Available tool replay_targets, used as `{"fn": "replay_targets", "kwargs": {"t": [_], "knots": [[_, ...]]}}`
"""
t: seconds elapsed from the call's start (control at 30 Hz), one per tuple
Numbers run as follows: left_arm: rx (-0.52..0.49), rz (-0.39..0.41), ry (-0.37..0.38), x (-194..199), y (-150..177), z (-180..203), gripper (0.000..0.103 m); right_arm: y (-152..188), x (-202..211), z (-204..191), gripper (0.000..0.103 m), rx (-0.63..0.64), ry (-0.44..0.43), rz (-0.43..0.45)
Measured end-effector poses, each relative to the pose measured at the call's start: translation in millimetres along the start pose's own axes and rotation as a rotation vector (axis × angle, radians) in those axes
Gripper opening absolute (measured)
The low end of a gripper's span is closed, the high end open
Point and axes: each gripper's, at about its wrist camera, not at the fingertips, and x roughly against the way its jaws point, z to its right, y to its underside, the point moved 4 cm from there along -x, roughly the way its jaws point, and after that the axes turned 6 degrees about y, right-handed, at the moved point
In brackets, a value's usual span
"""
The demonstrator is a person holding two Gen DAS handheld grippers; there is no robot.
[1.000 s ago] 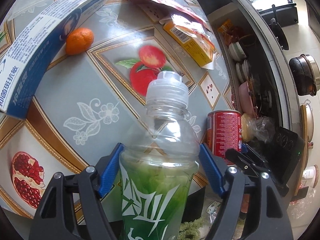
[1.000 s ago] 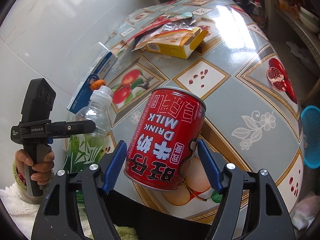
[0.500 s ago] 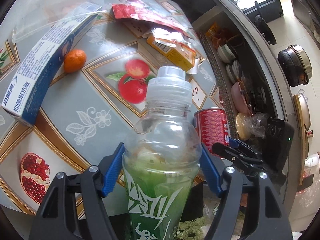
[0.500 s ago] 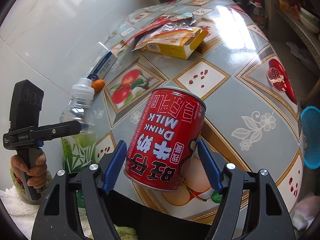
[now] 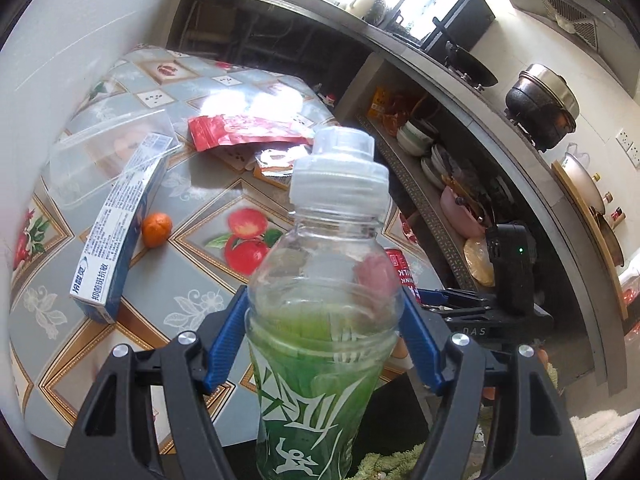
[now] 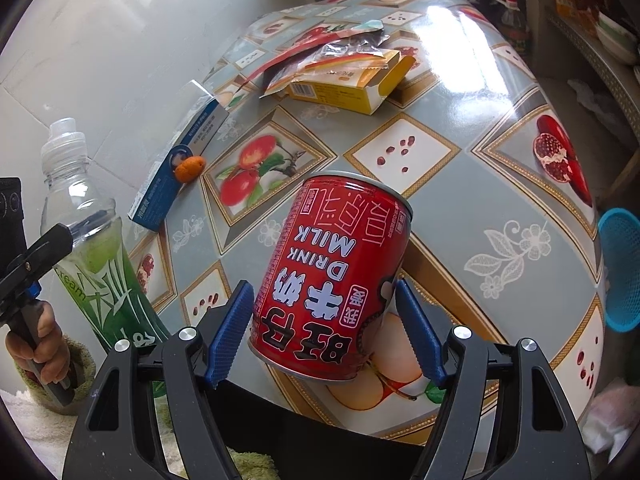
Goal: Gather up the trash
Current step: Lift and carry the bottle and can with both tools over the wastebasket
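Note:
My left gripper [image 5: 324,344] is shut on a clear plastic bottle [image 5: 324,320] with a green label, held upright off the table. The bottle also shows at the left of the right wrist view [image 6: 92,248]. My right gripper [image 6: 326,332] is shut on a red milk-drink can [image 6: 332,276], held upside down and tilted above the table's near edge. The can peeks out behind the bottle in the left wrist view [image 5: 402,270]. On the table lie a blue and white box [image 6: 180,164], a yellow carton [image 6: 348,84] and red wrappers [image 5: 248,132].
A small orange [image 6: 190,168] sits by the blue box. A clear plastic lid [image 5: 108,160] lies near the wall. A black bin edge [image 6: 320,440] is below my right gripper. A blue basket [image 6: 622,272] is at the right. Shelves with bowls [image 5: 432,156] stand beyond the table.
My left gripper has lifted the bottle up and drawn back from the table, tilting its view toward the kitchen shelves. The right gripper and can have stayed still.

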Motion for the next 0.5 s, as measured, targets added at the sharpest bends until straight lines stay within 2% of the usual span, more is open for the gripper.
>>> {"fn": "replay_targets", "kwargs": {"t": [0.23,0.3,0.5], "knots": [[-0.013,0.007,0.009,-4.3,1.7,0.3,0.07,1.8,-9.3,1.7,0.069,-0.04,-0.039,-0.047],[-0.01,0.009,0.012,-5.5,1.9,-0.2,0.07,3.2,-12.1,1.8,0.066,-0.049,-0.045,-0.055],[0.002,0.027,0.03,-3.6,0.2,-2.7,0.07,4.7,-11.8,1.2,0.064,-0.066,-0.049,-0.047]]}}
